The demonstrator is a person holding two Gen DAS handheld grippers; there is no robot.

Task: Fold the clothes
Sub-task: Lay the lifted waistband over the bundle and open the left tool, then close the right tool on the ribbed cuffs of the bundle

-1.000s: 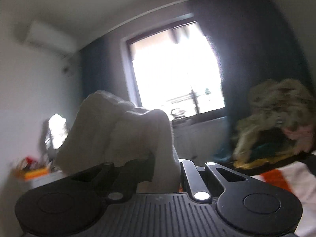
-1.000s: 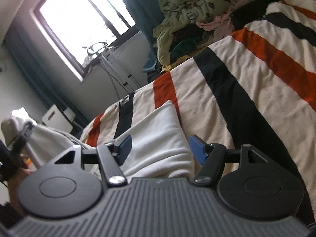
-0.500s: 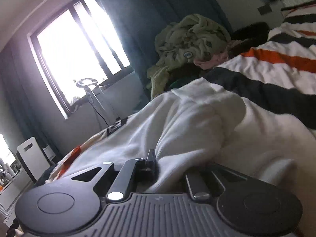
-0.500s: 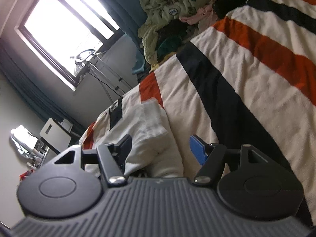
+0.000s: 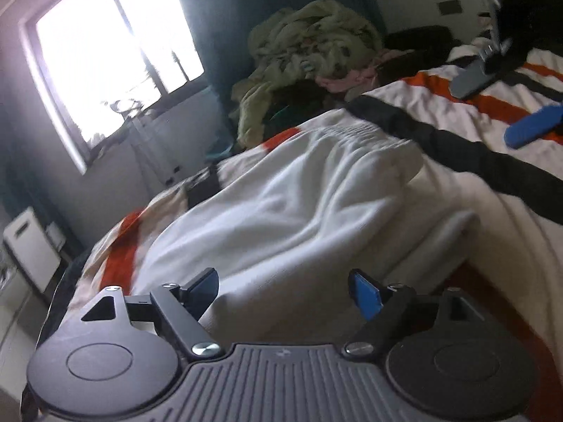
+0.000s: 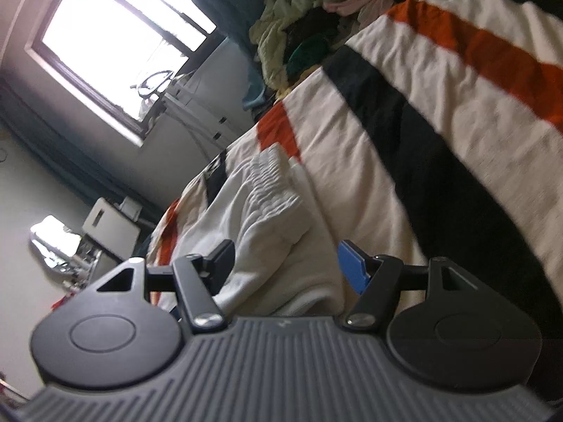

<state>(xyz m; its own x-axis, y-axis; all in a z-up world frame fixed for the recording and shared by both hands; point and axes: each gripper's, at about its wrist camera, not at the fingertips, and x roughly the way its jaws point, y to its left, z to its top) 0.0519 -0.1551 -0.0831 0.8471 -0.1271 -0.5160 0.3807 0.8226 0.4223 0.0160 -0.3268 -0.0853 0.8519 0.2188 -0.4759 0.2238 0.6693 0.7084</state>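
Observation:
A white garment [image 5: 302, 204] with a ribbed waistband lies folded over on the striped bed cover [image 5: 475, 161]. My left gripper [image 5: 285, 290] is open and empty, low over the garment's near edge. My right gripper [image 6: 286, 263] is open and empty, just above the garment's near corner [image 6: 267, 242], which lies on the striped cover [image 6: 440, 81]. The right gripper's blue pad also shows at the far right of the left wrist view [image 5: 533, 125].
A heap of unfolded clothes [image 5: 309, 52] sits at the far end of the bed, also in the right wrist view [image 6: 299, 3]. A bright window [image 5: 109, 45] and dark curtains lie beyond. A white appliance [image 5: 30, 246] stands on the floor at left.
My left gripper brought the white garment down onto the bed, folding it over, then opened and let it go. My right gripper stayed open and shifted slightly over the garment.

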